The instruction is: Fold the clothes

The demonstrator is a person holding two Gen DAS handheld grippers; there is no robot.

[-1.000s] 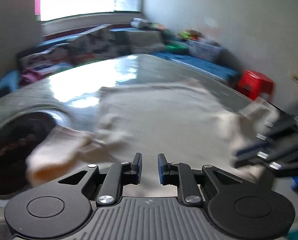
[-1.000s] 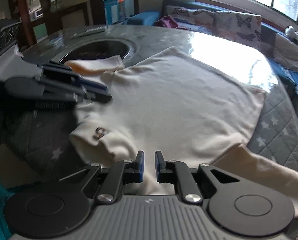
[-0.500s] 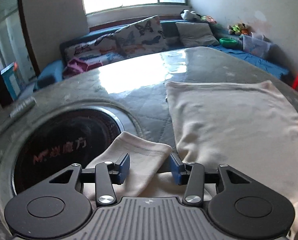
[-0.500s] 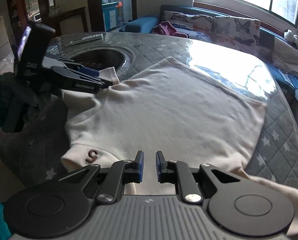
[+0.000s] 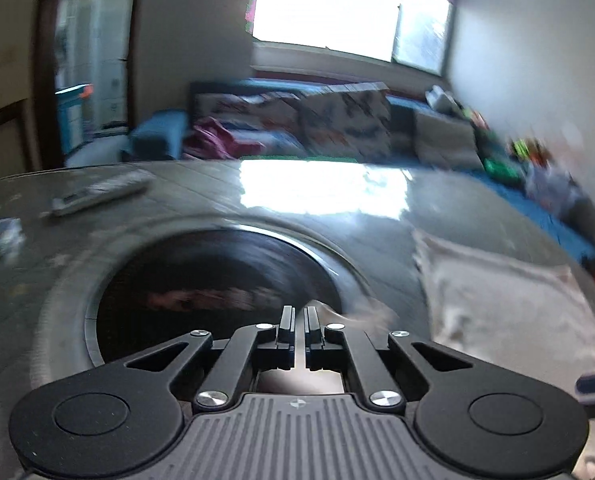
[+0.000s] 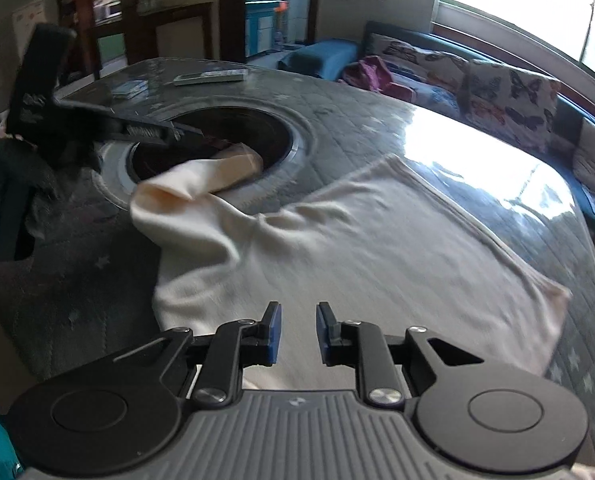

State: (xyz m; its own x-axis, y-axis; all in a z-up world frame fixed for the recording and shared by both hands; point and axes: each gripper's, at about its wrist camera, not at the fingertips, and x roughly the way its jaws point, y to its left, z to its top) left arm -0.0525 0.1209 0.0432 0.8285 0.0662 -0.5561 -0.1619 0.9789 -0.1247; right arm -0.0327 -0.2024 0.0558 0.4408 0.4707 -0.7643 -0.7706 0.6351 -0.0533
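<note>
Right wrist view showed the shirt [image 6: 357, 240] flat on the table [image 6: 357, 120], its sleeve [image 6: 201, 176] humped toward the round recess [image 6: 237, 128]. The left gripper [image 6: 195, 133] was shut over that recess; whether it pinched the cuff I could not tell. The right gripper [image 6: 298, 320] had just been opening, with nothing between its jaws. If the sleeve slipped, it would likely drop into the recess and spoil the fold. A remote [image 6: 209, 77] lay well clear.

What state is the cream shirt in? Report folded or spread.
Mostly spread: the cream shirt lies flat on the quilted table, one sleeve lifted over the round recess.
</note>
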